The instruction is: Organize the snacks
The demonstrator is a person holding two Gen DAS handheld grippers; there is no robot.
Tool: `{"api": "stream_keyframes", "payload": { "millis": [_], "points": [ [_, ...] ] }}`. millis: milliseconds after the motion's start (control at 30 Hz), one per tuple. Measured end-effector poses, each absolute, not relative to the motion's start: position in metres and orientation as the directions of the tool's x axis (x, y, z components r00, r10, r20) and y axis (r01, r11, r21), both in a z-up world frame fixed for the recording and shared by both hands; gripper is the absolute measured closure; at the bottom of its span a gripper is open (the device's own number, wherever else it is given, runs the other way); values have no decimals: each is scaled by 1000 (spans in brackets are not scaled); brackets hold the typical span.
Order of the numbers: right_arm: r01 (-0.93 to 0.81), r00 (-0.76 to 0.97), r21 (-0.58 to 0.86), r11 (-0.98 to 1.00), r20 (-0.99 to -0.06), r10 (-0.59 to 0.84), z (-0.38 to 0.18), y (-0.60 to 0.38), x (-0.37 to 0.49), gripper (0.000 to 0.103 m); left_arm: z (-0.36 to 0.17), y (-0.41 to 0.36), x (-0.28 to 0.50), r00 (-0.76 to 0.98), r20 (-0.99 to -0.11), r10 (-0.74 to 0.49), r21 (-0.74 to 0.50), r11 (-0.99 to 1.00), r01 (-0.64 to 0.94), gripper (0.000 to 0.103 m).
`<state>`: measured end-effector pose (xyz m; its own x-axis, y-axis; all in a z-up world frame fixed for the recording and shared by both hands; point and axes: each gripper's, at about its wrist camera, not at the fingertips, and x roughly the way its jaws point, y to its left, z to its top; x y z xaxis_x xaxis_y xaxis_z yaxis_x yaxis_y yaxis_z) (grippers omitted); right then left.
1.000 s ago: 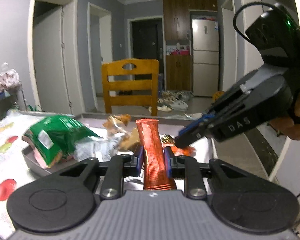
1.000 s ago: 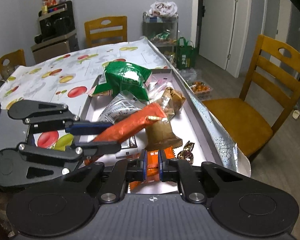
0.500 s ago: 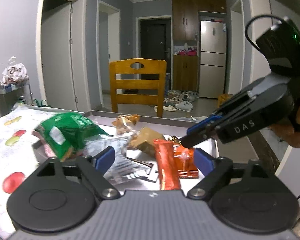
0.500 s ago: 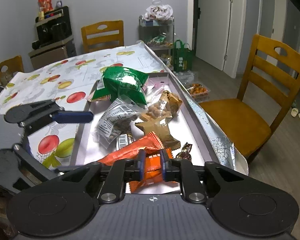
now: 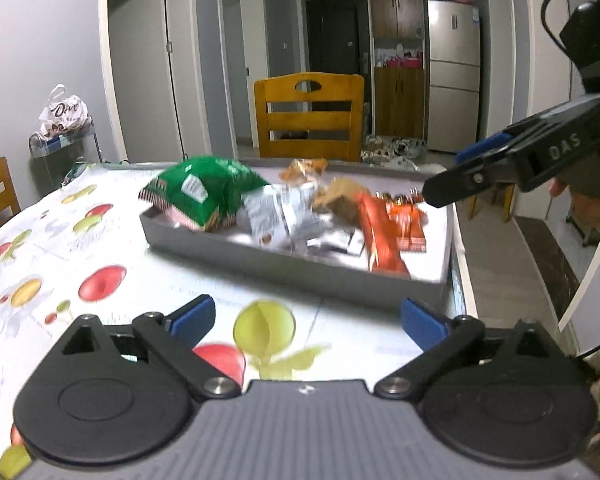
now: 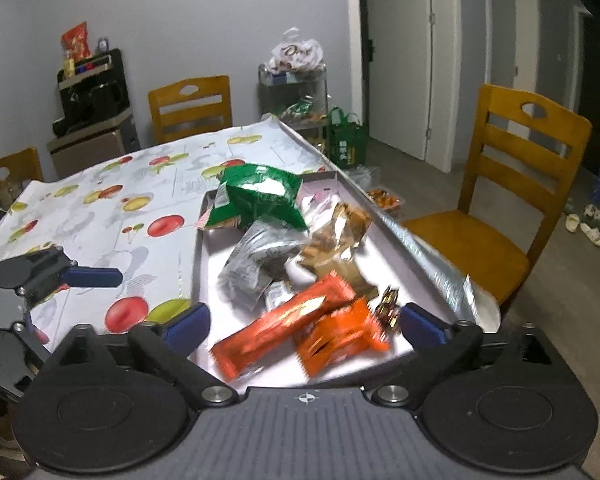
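A grey tray point(image 5: 260, 256) point(image 6: 198, 256) holds a green bag point(image 5: 204, 196) point(image 6: 264, 196), a silver packet point(image 6: 256, 268), a brown packet point(image 6: 332, 240), a long orange bar point(image 5: 380, 236) point(image 6: 284, 320) and a small orange packet point(image 6: 340, 340). My left gripper point(image 5: 308, 320) hangs over the tablecloth short of the tray, its jaws opening with nothing between them. The jaws of my right gripper point(image 6: 304, 326) point(image 5: 456, 176) are opening above the tray's near end. Both orange packs lie loose below them, untouched by the pads.
A fruit-print cloth point(image 5: 80, 272) covers the table. The tray sits along the table's edge, with a wooden chair point(image 6: 512, 184) point(image 5: 308, 116) beyond it. Another chair point(image 6: 190, 108) and a shelf cart point(image 6: 296, 92) stand at the far wall.
Both grippers went from shut to wide open. The left let go of the long orange bar, the right of the small orange packet. Both pulled back from the tray, and the packs now lie in it.
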<state>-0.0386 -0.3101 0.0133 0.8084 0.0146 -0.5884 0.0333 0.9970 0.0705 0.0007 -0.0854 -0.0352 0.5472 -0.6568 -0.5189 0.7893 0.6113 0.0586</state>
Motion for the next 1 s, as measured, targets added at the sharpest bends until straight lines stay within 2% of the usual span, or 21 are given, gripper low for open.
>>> {"api": "stream_keyframes", "payload": {
  "millis": [367, 700, 1000],
  "points": [
    [100, 823, 12, 995, -563, -76, -20, -261, -64, 0, -38, -78, -13, 568, -500, -654, 50, 633, 773, 1],
    [214, 793, 82, 973, -596, -124, -41, -259, -63, 0, -42, -85, -23, 583, -522, -623, 107, 630, 769, 1],
    [233, 797, 95, 968, -589, -134, -47, -258, -62, 0, -47, -85, -14, 549, -564, -617, 59, 633, 772, 1]
  ]
}}
